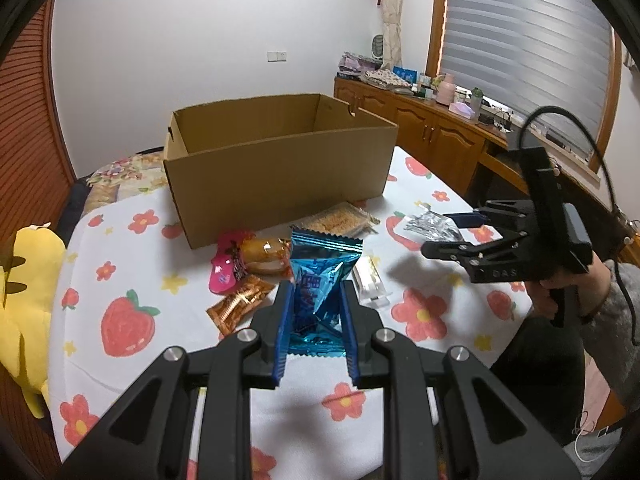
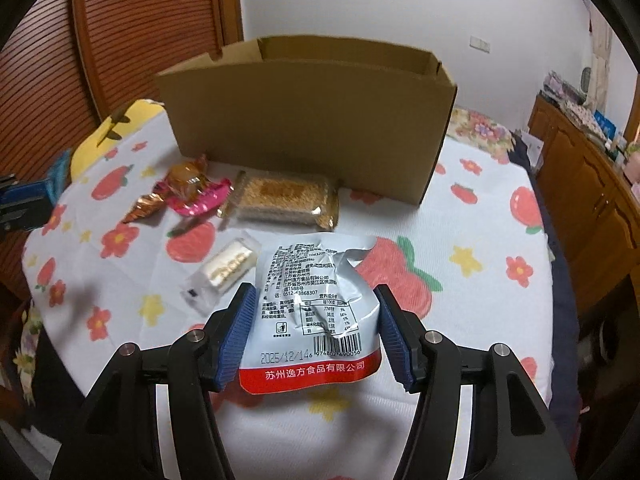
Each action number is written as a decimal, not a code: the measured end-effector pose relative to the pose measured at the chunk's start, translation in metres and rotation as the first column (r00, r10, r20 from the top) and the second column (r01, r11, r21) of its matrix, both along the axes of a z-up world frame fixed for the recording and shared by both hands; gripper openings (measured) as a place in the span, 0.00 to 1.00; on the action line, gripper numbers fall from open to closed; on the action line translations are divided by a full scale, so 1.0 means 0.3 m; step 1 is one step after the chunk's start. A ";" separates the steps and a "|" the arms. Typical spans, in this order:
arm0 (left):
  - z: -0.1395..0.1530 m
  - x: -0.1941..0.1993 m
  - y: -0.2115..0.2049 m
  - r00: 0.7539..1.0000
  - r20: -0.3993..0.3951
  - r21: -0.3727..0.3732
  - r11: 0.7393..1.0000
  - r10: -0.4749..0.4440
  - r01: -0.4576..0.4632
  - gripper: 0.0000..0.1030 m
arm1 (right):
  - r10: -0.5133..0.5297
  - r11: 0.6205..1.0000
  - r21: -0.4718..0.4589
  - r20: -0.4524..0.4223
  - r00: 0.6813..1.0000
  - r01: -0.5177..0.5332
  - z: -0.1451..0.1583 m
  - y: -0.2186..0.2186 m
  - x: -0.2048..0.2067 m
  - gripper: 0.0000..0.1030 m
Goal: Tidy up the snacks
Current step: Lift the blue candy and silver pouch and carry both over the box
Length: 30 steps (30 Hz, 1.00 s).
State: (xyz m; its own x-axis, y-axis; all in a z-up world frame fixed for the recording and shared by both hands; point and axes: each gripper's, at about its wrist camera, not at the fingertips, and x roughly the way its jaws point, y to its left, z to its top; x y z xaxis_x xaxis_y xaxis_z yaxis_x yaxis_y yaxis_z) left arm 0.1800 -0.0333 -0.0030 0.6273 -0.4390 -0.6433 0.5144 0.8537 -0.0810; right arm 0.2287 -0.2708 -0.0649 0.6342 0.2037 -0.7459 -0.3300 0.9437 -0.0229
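My left gripper point(image 1: 316, 286) is shut on a shiny blue snack packet point(image 1: 324, 264), held upright above the flowered tablecloth point(image 1: 132, 320). My right gripper point(image 2: 315, 290) is shut on a silver packet point(image 2: 316, 312) with a red bottom band and printed text, lifted off the cloth. In the left wrist view that right gripper point(image 1: 440, 232) sits at the right, in a person's hand point(image 1: 540, 300). An open cardboard box point(image 1: 276, 168) point(image 2: 320, 120) stands behind the snacks; its inside is hidden.
On the cloth before the box lie a pink wrapper point(image 2: 200, 200), a brown bun packet point(image 1: 266, 256), an orange foil packet point(image 1: 240, 304), a clear grain-bar pack point(image 2: 284, 200) and a small white packet point(image 2: 228, 268). A yellow plush point(image 1: 28, 300) is left, wooden cabinets point(image 1: 440, 132) right.
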 end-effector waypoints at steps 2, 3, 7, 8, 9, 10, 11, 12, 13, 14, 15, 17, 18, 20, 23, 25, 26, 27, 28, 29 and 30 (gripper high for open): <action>0.011 0.005 0.005 1.000 0.009 -0.006 1.000 0.010 -0.010 0.20 | 0.006 1.000 0.003 0.014 1.000 -0.006 0.021 0.006 -0.012 0.59; 0.016 0.008 0.009 1.000 0.013 -0.009 1.000 0.014 -0.014 0.20 | 0.008 1.000 0.007 0.022 1.000 -0.009 0.035 0.010 -0.019 0.59; 0.034 0.018 0.029 0.999 0.027 -0.031 0.999 0.041 -0.040 0.20 | -0.016 1.000 0.028 0.068 0.998 0.014 0.092 0.016 -0.046 0.60; 0.036 0.020 0.034 0.998 0.029 -0.035 0.998 0.047 -0.046 0.20 | -0.020 0.999 0.035 0.078 0.997 0.017 0.105 0.016 -0.052 0.60; 0.038 0.024 0.038 0.998 0.030 -0.040 0.998 0.054 -0.053 0.20 | -0.021 0.999 0.038 0.089 0.996 0.018 0.118 0.018 -0.058 0.60; 0.039 0.028 0.044 0.998 0.032 -0.043 0.997 0.059 -0.058 0.20 | -0.022 0.999 0.038 0.101 0.995 0.018 0.131 0.021 -0.064 0.60; 0.041 0.032 0.048 0.997 0.034 -0.044 0.997 0.064 -0.062 0.20 | -0.022 0.999 0.041 0.114 0.993 0.017 0.145 0.024 -0.071 0.60; 0.044 0.034 0.051 0.997 0.036 -0.046 0.997 0.067 -0.065 0.20 | -0.022 0.999 0.048 0.127 0.992 0.016 0.165 0.028 -0.079 0.60; 0.048 0.040 0.056 0.997 0.038 -0.050 0.996 0.071 -0.069 0.20 | -0.022 0.998 0.053 0.136 0.991 0.015 0.180 0.031 -0.083 0.60; 0.053 0.045 0.057 0.997 0.039 -0.054 0.996 0.073 -0.071 0.20 | -0.023 0.998 0.059 0.145 0.989 0.015 0.195 0.034 -0.087 0.60; 0.059 0.052 0.060 0.996 0.042 -0.058 0.996 0.076 -0.074 0.20 | -0.023 0.998 0.064 0.152 0.988 0.013 0.209 0.036 -0.091 0.60; 0.077 0.066 0.062 0.995 0.053 -0.063 0.995 0.079 -0.076 0.20 | -0.023 0.997 0.076 0.169 0.985 0.010 0.243 0.042 -0.095 0.60; 0.082 0.074 0.062 0.995 0.058 -0.064 0.995 0.081 -0.077 0.20 | -0.020 0.997 0.082 0.176 0.984 0.006 0.258 0.045 -0.097 0.60; 0.103 0.095 0.061 0.994 0.069 -0.070 0.995 0.080 -0.075 0.20 | -0.016 0.996 0.089 0.195 0.981 -0.001 0.291 0.050 -0.099 0.60; 0.130 0.126 0.056 0.993 0.092 -0.069 0.995 0.073 -0.066 0.20 | -0.007 0.996 0.093 0.216 0.976 -0.013 0.331 0.059 -0.092 0.60; 0.150 0.154 0.053 0.992 0.102 -0.072 0.996 0.068 -0.061 0.20 | -0.001 0.995 0.095 0.228 0.974 -0.022 0.355 0.064 -0.082 0.60; 0.160 0.171 0.050 0.992 0.108 -0.072 0.996 0.065 -0.057 0.20 | 0.001 0.995 0.094 0.234 0.972 -0.024 0.366 0.067 -0.076 0.60; 0.171 0.191 0.046 0.992 0.115 -0.072 0.996 0.061 -0.053 0.20 | 0.001 0.995 0.095 0.241 0.970 -0.025 0.380 0.072 -0.063 0.60; 0.180 0.208 0.043 0.991 0.122 -0.072 0.996 0.058 -0.049 0.20 | 0.002 0.995 0.096 0.246 0.969 -0.026 0.385 0.069 -0.057 0.60; 0.191 0.233 0.038 0.990 0.131 -0.072 0.996 0.053 -0.044 0.20 | 0.004 0.995 0.098 0.251 0.968 -0.029 0.395 0.071 -0.047 0.60; 0.199 0.250 0.033 0.989 0.136 -0.073 0.997 0.050 -0.041 0.20 | 0.005 0.995 0.100 0.256 0.967 -0.031 0.404 0.074 -0.032 0.60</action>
